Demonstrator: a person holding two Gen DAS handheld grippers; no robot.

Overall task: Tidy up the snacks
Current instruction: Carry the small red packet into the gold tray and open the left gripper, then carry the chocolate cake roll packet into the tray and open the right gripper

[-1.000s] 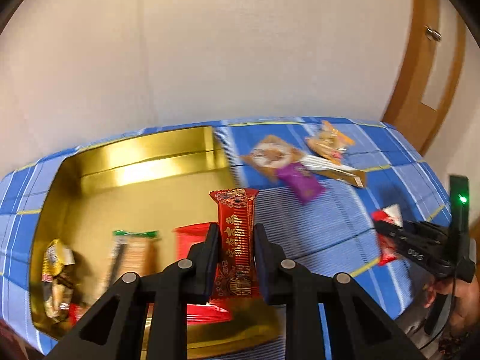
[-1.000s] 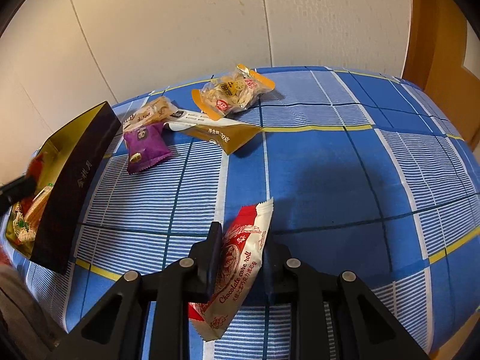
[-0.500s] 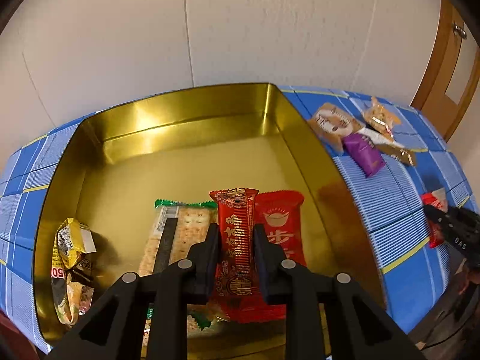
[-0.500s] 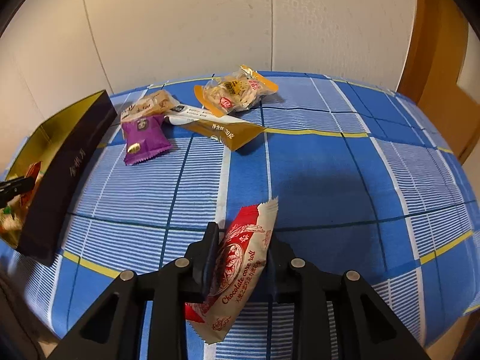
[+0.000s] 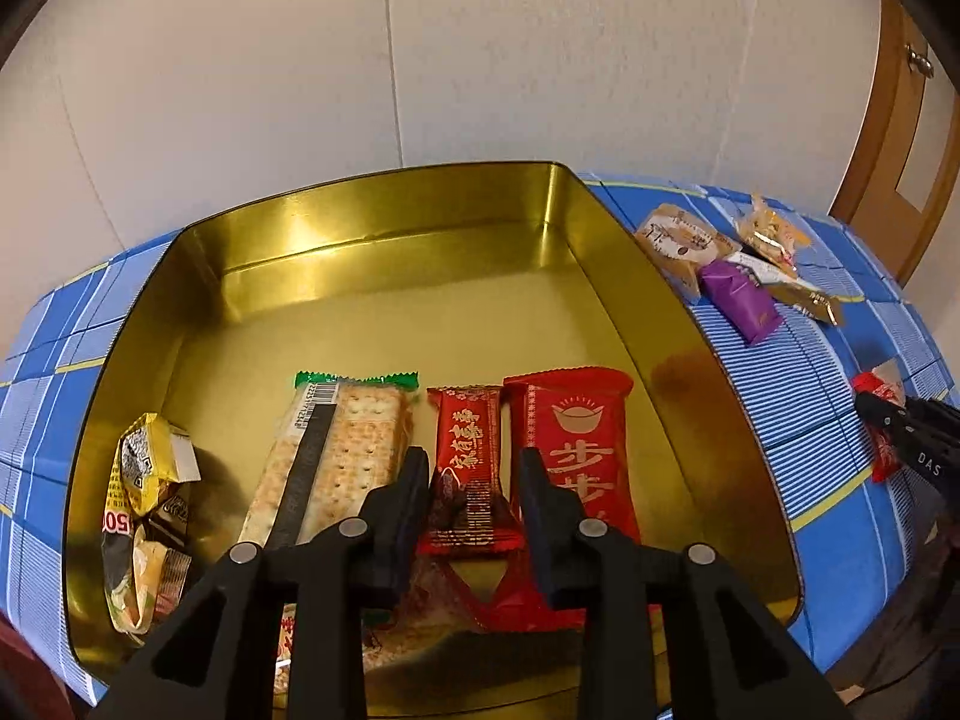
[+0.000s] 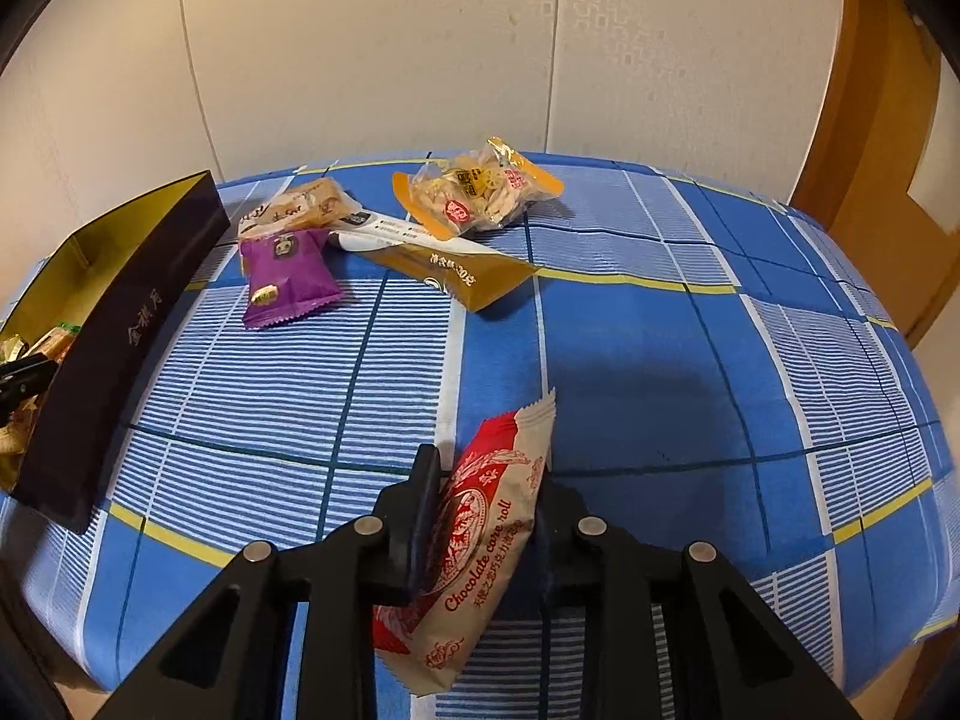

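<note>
The small red packet (image 5: pixel 470 468) lies flat on the floor of the gold tin (image 5: pixel 384 228), between the fingers of the left gripper (image 5: pixel 474 480). The jaws stand parted with a gap on each side of the packet, so they are no longer pinching it. Just to its right lies a larger red packet (image 5: pixel 576 450), touching or slightly overlapping its edge; to its left is a clear cracker pack (image 5: pixel 348 450) with a green top seam. A crumpled yellow wrapper (image 5: pixel 141 504) sits against the tin's left wall, well apart from the others. That makes four snacks counted in the tin; something reddish shows under the gripper body, too hidden to identify.

The right gripper (image 6: pixel 480 510) is clamped on one chocolate core roll (image 6: pixel 486 534), a red and beige wrapper held tilted above the blue checked tablecloth (image 6: pixel 660 330). In the left view the same gripper and roll appear at the far right edge.

Four loose snacks remain on the cloth beyond the tin: a purple packet (image 6: pixel 288 276), a tan pastry pack (image 6: pixel 300 210) touching its top, a long white-and-gold sachet (image 6: pixel 444 258) beside them, and an orange-edged bag of nuts (image 6: pixel 480 192) behind the sachet. The tin's dark outer wall (image 6: pixel 120 324) stands between them and the tin's inside. A wooden door frame (image 6: pixel 870 120) rises at the right.
</note>
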